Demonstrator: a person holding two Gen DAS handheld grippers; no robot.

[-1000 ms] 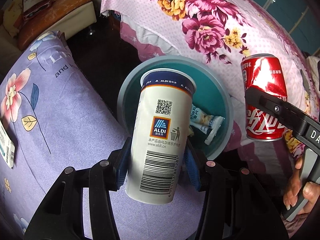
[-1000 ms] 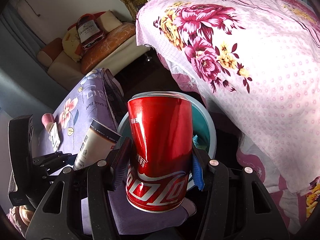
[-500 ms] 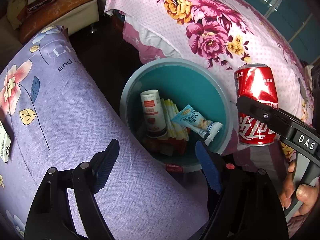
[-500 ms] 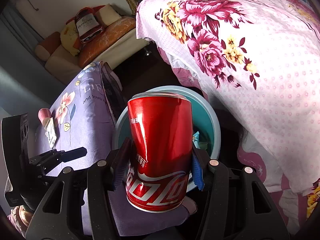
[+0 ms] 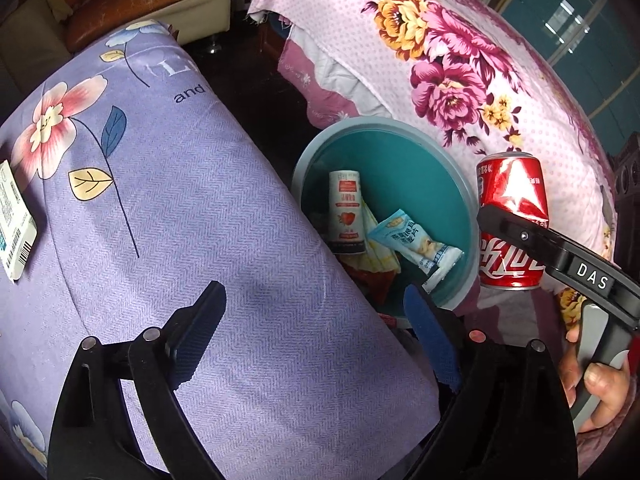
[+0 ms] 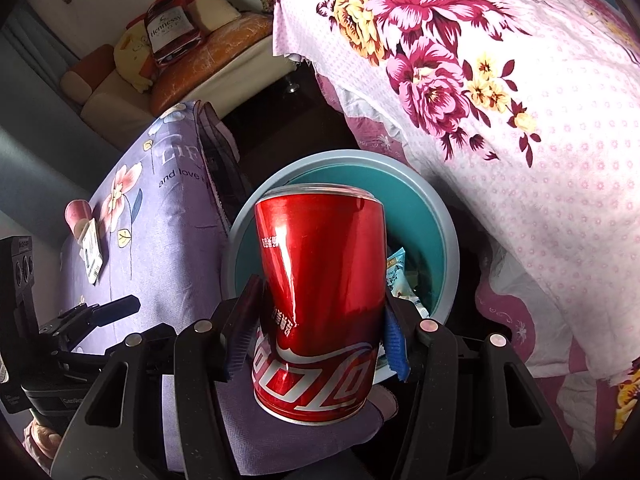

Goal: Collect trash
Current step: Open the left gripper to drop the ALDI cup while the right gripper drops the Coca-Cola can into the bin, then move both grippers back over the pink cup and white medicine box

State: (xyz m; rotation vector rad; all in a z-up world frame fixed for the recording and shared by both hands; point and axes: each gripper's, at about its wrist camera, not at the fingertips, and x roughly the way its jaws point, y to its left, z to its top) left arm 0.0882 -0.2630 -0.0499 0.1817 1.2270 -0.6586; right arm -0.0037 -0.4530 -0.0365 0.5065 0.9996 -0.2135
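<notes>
One can [image 6: 320, 300], one bin [image 5: 460, 176], two grippers

In the right wrist view the red can [image 6: 320, 300] fills the middle and hides most of the teal bin's [image 6: 446, 240] inside — only a corner of the blue-and-white snack packet [image 6: 396, 276] peeks out beside it. The can's lower sides sit behind the right gripper's [image 6: 316, 332] pads. In the left wrist view the purple cushion [image 5: 200, 220] covers the bin's near-left rim, and the wrappers under the small white cup [image 5: 346, 214] are too jumbled to name (red and yellow scraps). The white card [image 5: 14, 216] is cut off at the left edge, its print too small to read.
</notes>
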